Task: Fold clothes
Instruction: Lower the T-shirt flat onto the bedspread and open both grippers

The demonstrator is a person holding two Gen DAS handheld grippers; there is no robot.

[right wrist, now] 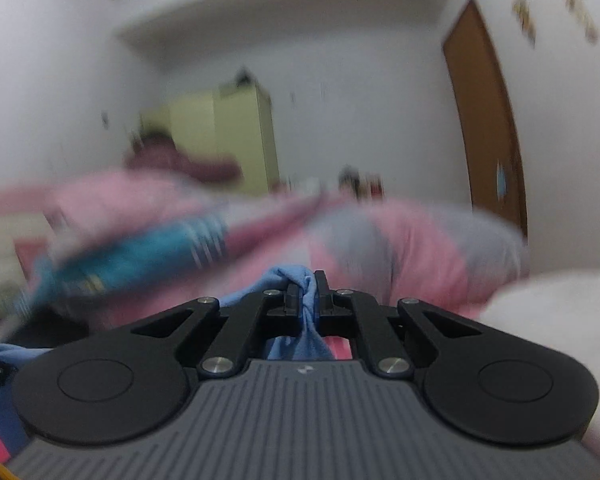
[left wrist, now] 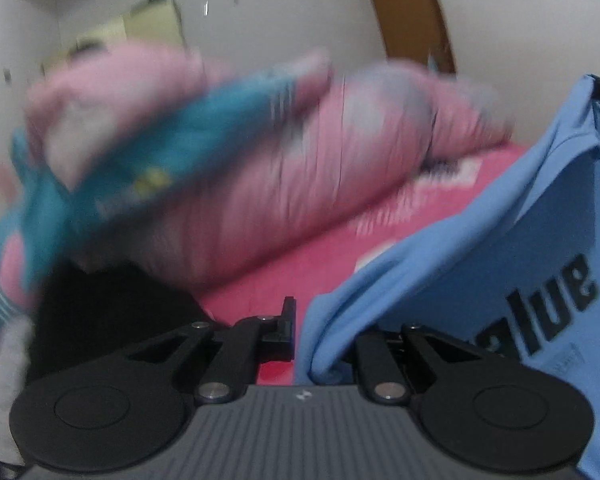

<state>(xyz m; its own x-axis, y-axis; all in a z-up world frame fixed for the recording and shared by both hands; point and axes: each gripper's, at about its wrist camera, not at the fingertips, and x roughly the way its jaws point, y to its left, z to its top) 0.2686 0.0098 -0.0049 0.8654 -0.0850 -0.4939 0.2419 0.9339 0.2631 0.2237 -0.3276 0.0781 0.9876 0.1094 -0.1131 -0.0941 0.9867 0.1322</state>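
While the right gripper [right wrist: 309, 298] pinches a bunched corner of the light-blue cotton T-shirt with dark lettering [left wrist: 500, 248] above the pink bedsheet [left wrist: 320, 256], the left gripper [left wrist: 300, 332] seems slackly closed on another edge, its far finger hidden by cloth; laying it flat likely comes next, the blurred pink quilt [left wrist: 280, 168] beyond.

Right gripper [right wrist: 309, 300] jaws clamped; left gripper [left wrist: 300, 328] jaws apart

I see the pink bedding [left wrist: 300, 168] and teal cloth [left wrist: 140, 152] smeared by blur; the blue shirt [left wrist: 480, 260] hides my left gripper's [left wrist: 312, 332] right finger and runs off frame.
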